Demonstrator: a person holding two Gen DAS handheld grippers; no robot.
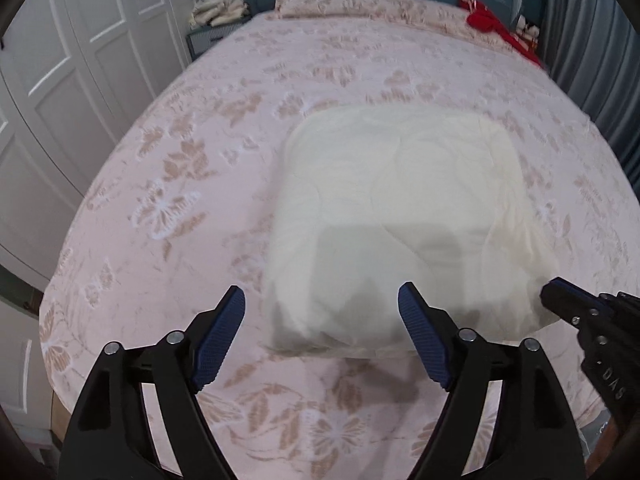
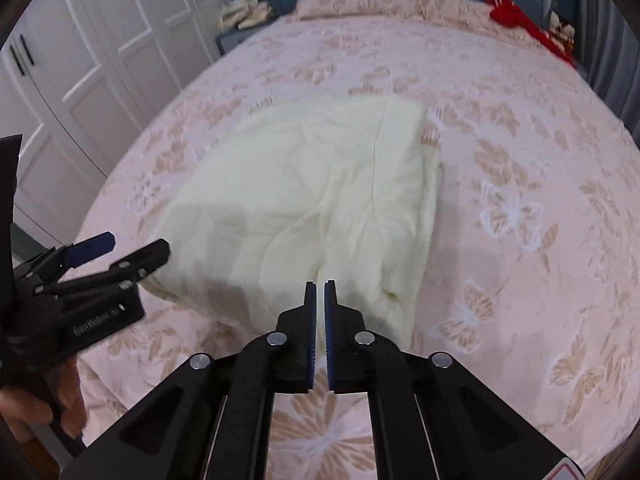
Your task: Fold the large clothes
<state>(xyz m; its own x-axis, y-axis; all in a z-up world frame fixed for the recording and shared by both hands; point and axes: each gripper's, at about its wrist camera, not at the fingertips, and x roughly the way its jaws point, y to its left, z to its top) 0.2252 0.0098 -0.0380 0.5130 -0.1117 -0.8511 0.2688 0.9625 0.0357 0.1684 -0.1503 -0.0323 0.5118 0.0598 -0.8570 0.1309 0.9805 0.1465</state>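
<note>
Both grippers hover over the near edge of the bed. Left gripper (image 1: 320, 300) stands wide, nothing between its blue pads (image 1: 424, 340); right gripper (image 2: 320, 292) is pinched closed on nothing. At twelve o'clock from them the folded cream quilt (image 2: 304, 208) lies on the floral pink bedspread (image 1: 192, 168). Farther, at one o'clock, red cloth (image 1: 486, 20) sits by the headboard; at eleven, white wardrobe doors (image 2: 100, 60).

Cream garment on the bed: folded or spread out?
Folded: the cream garment lies as a compact rectangle, layered edges along its right side.
</note>
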